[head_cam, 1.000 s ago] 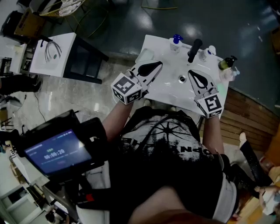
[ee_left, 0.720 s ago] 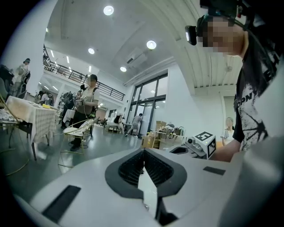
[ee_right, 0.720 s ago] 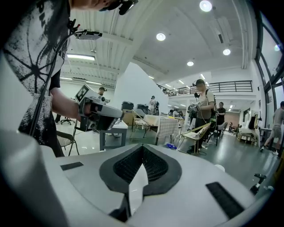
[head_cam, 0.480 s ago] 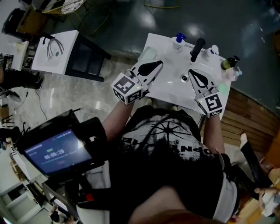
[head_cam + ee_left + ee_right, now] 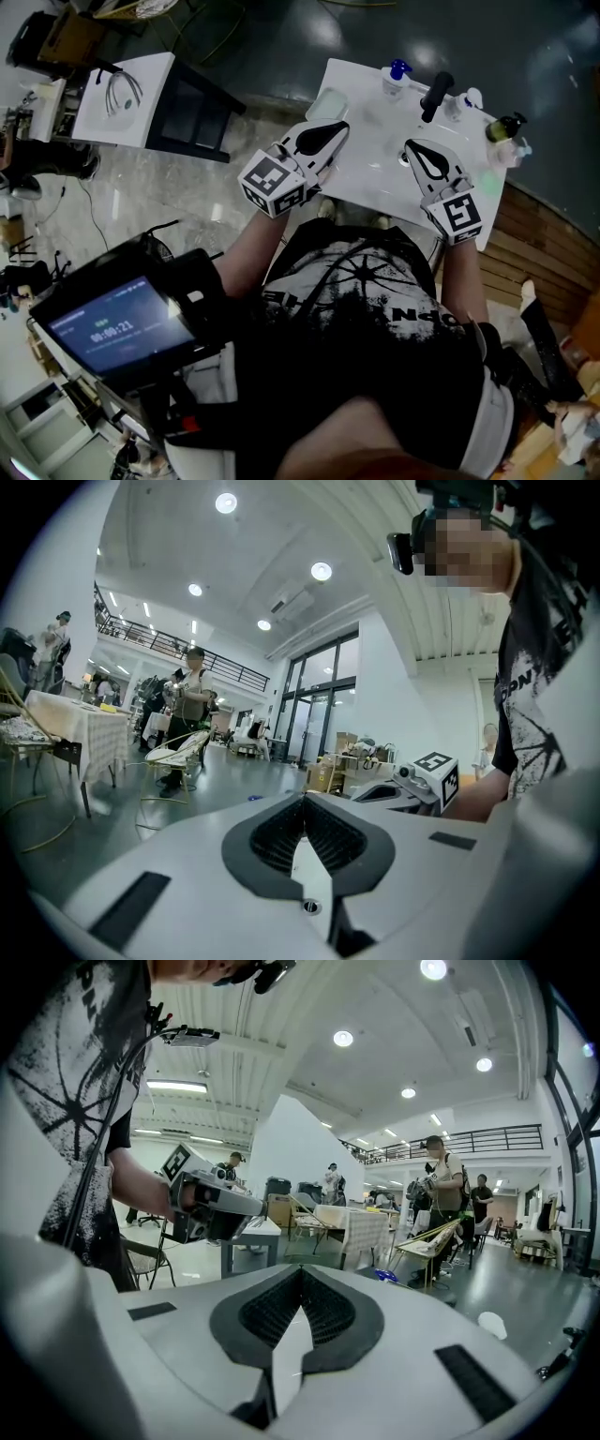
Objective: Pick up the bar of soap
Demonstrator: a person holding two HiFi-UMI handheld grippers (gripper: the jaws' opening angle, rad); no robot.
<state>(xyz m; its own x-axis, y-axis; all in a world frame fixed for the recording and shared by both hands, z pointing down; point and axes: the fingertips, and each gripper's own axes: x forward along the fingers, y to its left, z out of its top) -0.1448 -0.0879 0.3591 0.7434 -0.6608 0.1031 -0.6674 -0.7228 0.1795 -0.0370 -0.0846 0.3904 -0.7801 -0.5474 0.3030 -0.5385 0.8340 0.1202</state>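
- I am holding my left gripper (image 5: 339,127) over the left edge of the white washbasin (image 5: 375,183), fingers closed together on nothing.
- My right gripper (image 5: 411,145) is hovering below the black tap handle (image 5: 434,94), fingers likewise closed and empty.
- The pale soap bar (image 5: 324,103) is lying at the basin's upper-left corner, just above my left fingers.

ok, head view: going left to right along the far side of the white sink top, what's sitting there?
pale rounded bar of soap → blue-capped bottle → black faucet lever → small white knob-like item → dark olive bottle with black top
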